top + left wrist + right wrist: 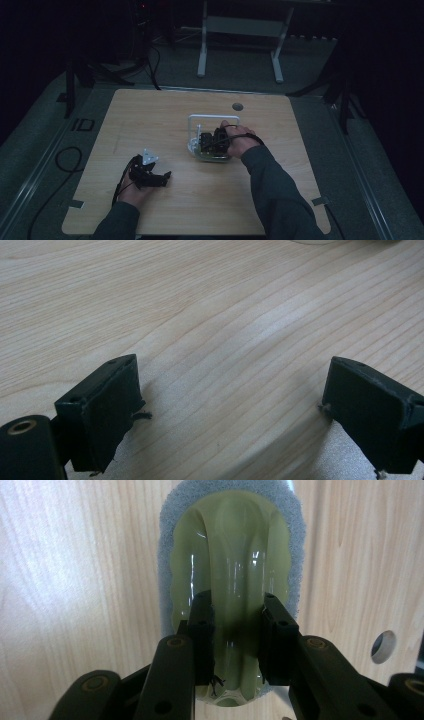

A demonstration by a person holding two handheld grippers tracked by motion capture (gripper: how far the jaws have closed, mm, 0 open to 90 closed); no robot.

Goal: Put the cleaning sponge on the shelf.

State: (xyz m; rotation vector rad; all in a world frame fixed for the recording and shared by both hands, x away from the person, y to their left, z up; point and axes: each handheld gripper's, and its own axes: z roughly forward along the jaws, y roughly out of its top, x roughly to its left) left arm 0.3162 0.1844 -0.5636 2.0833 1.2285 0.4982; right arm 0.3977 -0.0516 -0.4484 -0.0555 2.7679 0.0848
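Observation:
A scrubbing sponge with a pale green glossy handle [231, 545] and a grey pad [167, 535] around it hangs over the wooden table. My right gripper [235, 637] is shut on the raised ridge of that handle, one black finger [201, 630] on each side. In the high view the right gripper [210, 141] is over a white wire rack [214, 118] at mid-table. My left gripper [164, 178] rests low on the table near the front left. It is open, and in the left gripper view [232, 372] only bare wood lies between its fingers.
The wooden table [150, 115] has a round cable hole [237, 106] at its back edge, also visible as a hole [383, 646] in the right gripper view. A desk frame [240, 30] stands on the floor behind. A cable [65, 160] lies left of the table.

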